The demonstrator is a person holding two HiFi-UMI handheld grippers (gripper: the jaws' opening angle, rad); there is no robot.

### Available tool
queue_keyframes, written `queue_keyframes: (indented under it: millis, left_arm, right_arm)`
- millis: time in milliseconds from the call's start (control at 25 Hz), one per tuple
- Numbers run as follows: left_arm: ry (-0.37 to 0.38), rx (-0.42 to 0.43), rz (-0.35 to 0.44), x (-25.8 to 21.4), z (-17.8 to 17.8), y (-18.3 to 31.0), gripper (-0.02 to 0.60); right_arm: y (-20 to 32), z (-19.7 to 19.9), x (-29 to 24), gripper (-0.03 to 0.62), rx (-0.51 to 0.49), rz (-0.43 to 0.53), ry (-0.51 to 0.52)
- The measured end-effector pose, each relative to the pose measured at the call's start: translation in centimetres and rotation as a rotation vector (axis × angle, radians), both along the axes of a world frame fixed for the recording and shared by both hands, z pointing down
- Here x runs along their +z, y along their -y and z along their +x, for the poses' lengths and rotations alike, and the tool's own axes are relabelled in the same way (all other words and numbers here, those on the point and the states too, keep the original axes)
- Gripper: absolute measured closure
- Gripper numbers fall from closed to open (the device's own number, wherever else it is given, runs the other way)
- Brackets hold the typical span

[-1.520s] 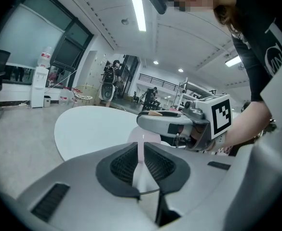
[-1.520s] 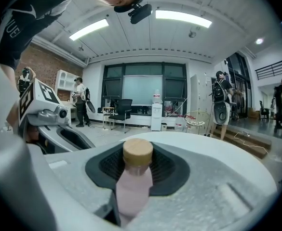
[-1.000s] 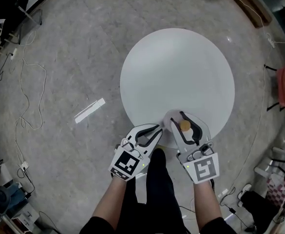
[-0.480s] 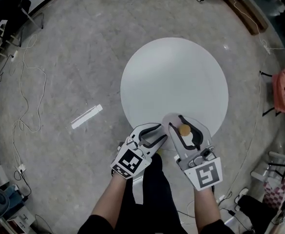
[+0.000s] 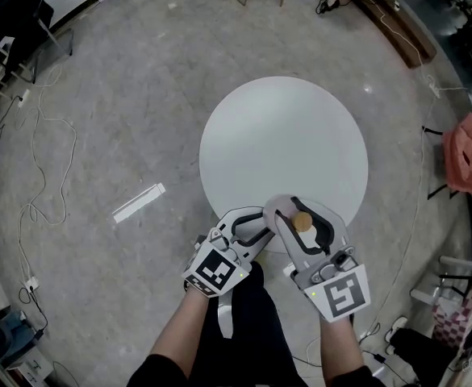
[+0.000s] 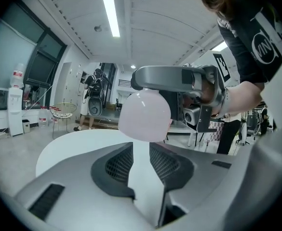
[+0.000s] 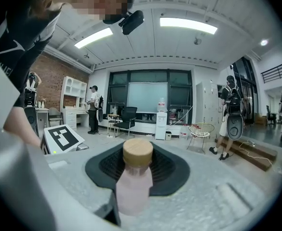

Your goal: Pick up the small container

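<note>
Only narrow left tool (image 6: 140, 148) sees under the small container (image 6: 144, 115) right tool (image 7: 138, 161) clamps.

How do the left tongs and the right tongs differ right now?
The right tongs are shut on the small container; the left tongs hold nothing. The right tongs stand wide around the container; the left tongs leave only a narrow gap between their pads. Shared: both sit side by side over the near edge of the round white table.

Grey left tool (image 5: 256, 222), right tool (image 5: 298, 208), black clothes (image 5: 260, 325)
</note>
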State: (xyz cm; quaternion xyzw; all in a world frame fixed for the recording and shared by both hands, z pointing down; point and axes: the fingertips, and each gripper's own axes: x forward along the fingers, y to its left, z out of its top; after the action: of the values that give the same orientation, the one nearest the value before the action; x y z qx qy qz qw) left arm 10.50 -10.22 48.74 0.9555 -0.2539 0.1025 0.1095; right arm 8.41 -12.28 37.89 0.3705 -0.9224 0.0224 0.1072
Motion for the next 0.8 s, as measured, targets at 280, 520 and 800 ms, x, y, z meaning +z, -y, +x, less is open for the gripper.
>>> queue_keyframes:
  millis: [280, 520, 800]
  left_arm:
    - [-0.016, 0.01, 0.04, -2.2, -0.1, 0.1, 0.492]
    - [-0.021, 0.029, 0.067, -4.0, 0.3, -0.5, 0.499]
    - [-0.026, 0.045, 0.093, -5.6, 0.5, -1.1, 0.528]
  right_arm:
    - [-0.3, -0.5, -1.9, 0.473, -0.009, -0.009, -0.009]
    - [-0.7, -0.5, -3.5, 0.473, -0.024, -0.007, -0.021]
    - [-1.2, -0.4, -5.0, 0.473, -0.017, -0.007, -0.026]
